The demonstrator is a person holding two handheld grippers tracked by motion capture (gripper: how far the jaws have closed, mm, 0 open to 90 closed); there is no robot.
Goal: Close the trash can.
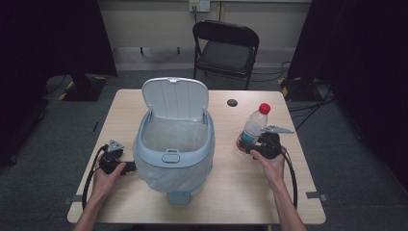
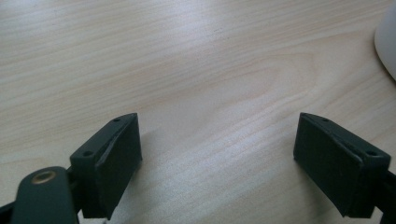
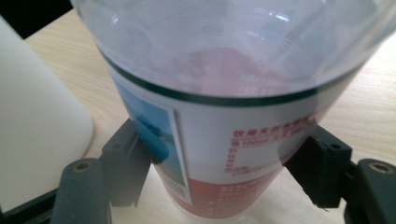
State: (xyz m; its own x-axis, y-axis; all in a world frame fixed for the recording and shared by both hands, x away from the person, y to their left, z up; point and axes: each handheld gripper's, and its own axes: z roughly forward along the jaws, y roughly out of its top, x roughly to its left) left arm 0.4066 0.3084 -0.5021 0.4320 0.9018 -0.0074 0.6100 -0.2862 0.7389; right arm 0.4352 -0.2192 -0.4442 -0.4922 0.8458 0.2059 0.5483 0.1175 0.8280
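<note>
A clear plastic water bottle [image 1: 252, 127] with a red cap and a red, white and blue label [image 3: 224, 93] stands on the right half of the wooden table [image 1: 269, 192]. My right gripper [image 1: 248, 144] is shut on its lower body, one black jaw pressed against each side of the label [image 3: 219, 172]. A pale blue pedal bin [image 1: 144, 139] with a plastic liner stands in the middle, its white lid [image 1: 175, 98] raised. My left gripper [image 1: 130, 167] rests low at the bin's left, open, with bare tabletop between its jaws [image 2: 217, 158].
The bin's white wall curves in at the right edge of the left gripper view [image 2: 387, 42] and on the left of the right gripper view [image 3: 37, 116]. A black cable hole [image 1: 232, 102] sits behind the bottle. A black folding chair [image 1: 226, 48] stands beyond the far edge.
</note>
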